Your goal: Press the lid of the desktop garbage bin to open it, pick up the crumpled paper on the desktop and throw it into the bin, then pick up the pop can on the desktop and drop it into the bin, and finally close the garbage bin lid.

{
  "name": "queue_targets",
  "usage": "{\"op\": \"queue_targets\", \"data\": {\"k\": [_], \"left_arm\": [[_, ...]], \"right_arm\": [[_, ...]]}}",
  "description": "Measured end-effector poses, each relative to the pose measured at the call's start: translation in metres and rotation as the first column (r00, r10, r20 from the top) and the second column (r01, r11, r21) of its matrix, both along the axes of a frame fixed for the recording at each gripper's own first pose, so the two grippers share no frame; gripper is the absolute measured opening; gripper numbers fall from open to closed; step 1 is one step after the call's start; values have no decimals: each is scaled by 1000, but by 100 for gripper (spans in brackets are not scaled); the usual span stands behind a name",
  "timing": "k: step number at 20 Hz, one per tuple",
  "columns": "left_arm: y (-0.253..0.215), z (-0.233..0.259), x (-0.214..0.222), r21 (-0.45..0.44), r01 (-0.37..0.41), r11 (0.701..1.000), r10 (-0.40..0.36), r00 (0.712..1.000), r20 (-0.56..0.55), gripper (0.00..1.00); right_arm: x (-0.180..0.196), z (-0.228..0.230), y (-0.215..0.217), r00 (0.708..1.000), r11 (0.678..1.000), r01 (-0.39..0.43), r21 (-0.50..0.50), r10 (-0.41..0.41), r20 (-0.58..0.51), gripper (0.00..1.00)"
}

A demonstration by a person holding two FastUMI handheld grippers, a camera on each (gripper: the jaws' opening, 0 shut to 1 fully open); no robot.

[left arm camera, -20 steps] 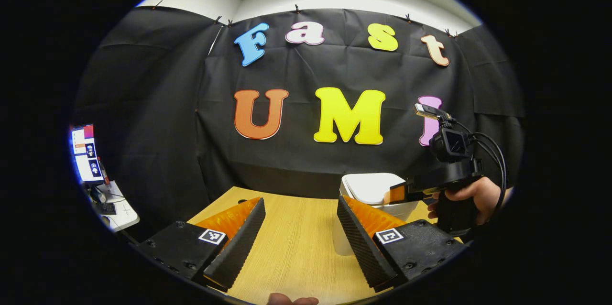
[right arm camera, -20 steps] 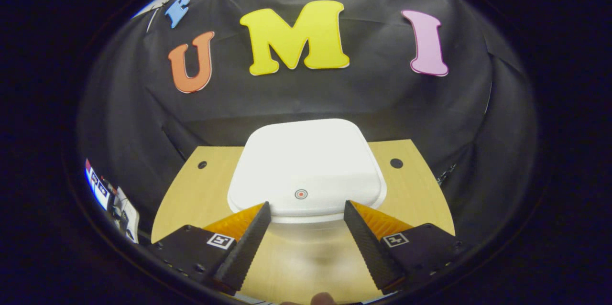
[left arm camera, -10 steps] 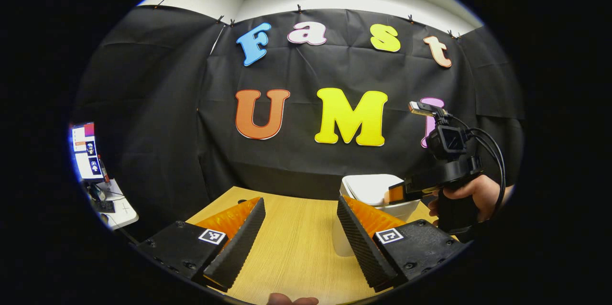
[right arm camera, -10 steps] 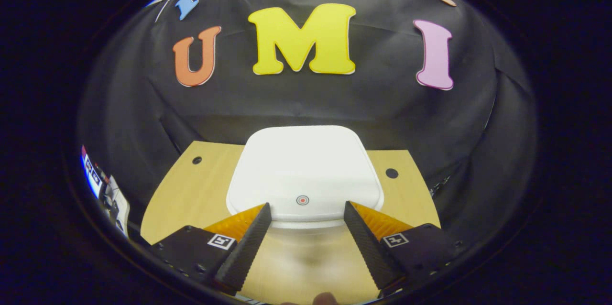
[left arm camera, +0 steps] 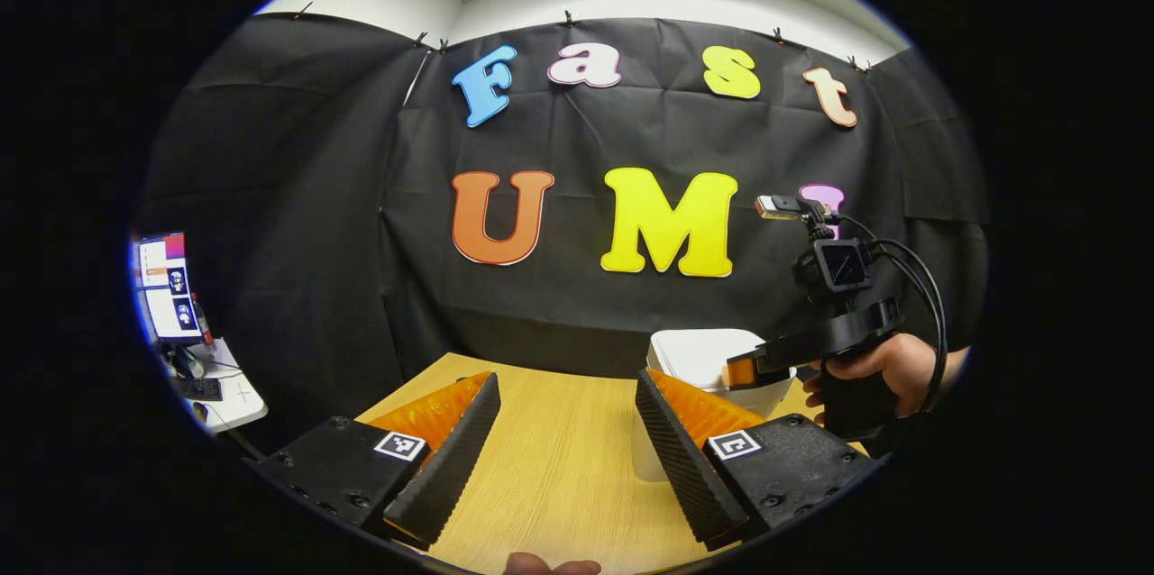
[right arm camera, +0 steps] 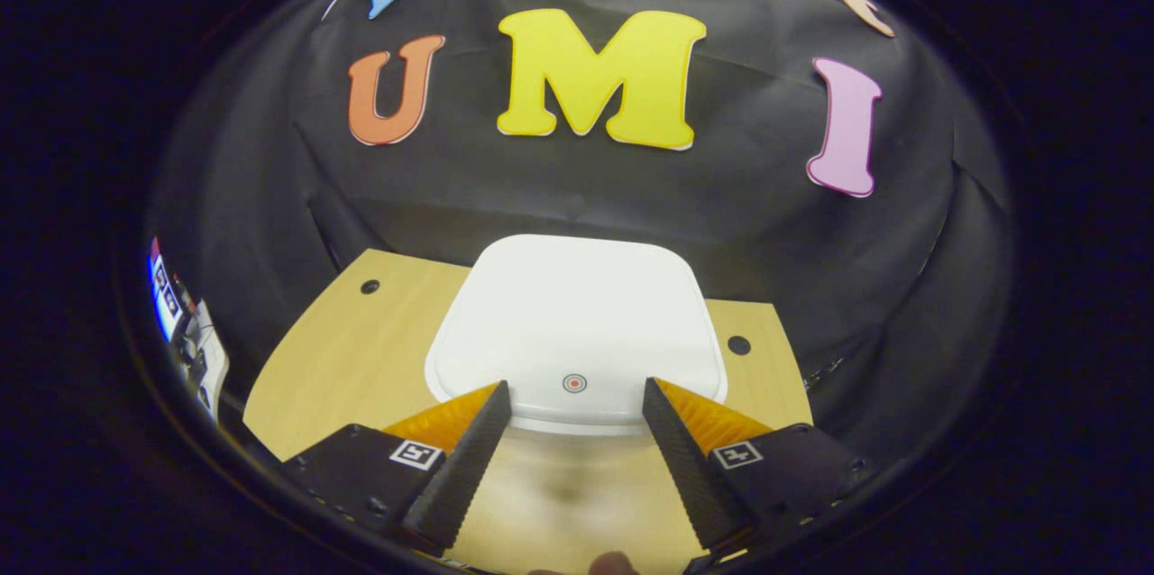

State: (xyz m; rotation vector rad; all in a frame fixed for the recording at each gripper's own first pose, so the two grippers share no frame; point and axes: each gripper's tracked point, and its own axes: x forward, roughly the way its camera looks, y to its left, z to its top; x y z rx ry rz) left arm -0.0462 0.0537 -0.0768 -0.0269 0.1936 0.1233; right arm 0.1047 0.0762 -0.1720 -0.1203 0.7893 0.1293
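Above the wooden desktop [left arm camera: 559, 458], two hand-held grippers, jaws apart, nothing grasped.

Far left in the left gripper view: side table with a monitor [left arm camera: 167, 287]. Centre: left gripper [left arm camera: 566, 453], released, over bare wood. Right: white garbage bin [left arm camera: 699, 357], then right gripper [left arm camera: 741, 370] gripped by a hand [left arm camera: 888, 365] above the bin's near edge. Right gripper view: right gripper [right arm camera: 568, 458] released, fingertips just over the front rim of the closed lid [right arm camera: 577, 323], straddling its round press mark [right arm camera: 574, 383].
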Motion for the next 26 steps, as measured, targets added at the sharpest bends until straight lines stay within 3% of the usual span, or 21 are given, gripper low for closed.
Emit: {"op": "queue_targets", "data": {"k": [5, 11, 12, 16, 21, 26], "left_arm": [[-5, 0, 4, 3, 13, 1000, -13, 1000, -1, 98], [-17, -3, 10, -4, 51, 999, -51, 999, 0, 98], [-18, -1, 11, -5, 57, 998, -57, 998, 4, 98], [-23, 3, 14, 6, 78, 997, -78, 997, 15, 98], [-27, 15, 21, 20, 100, 995, -101, 994, 35, 98], [-36, 51, 40, 55, 144, 988, -150, 982, 115, 97]], "right_arm": [[-1, -8, 0, 1000, 999, 24, 27, -24, -18, 95], [3, -15, 6, 997, 999, -35, 35, 32, 69, 96], [2, -14, 5, 995, 998, -51, 23, 49, 88, 92], [7, -3, 2, 988, 999, -40, -1, 40, 152, 94], [7, 46, -8, 950, 1000, -15, 24, 7, 312, 98], [-10, 107, -44, 886, 996, 45, 81, -78, 457, 96]]}}
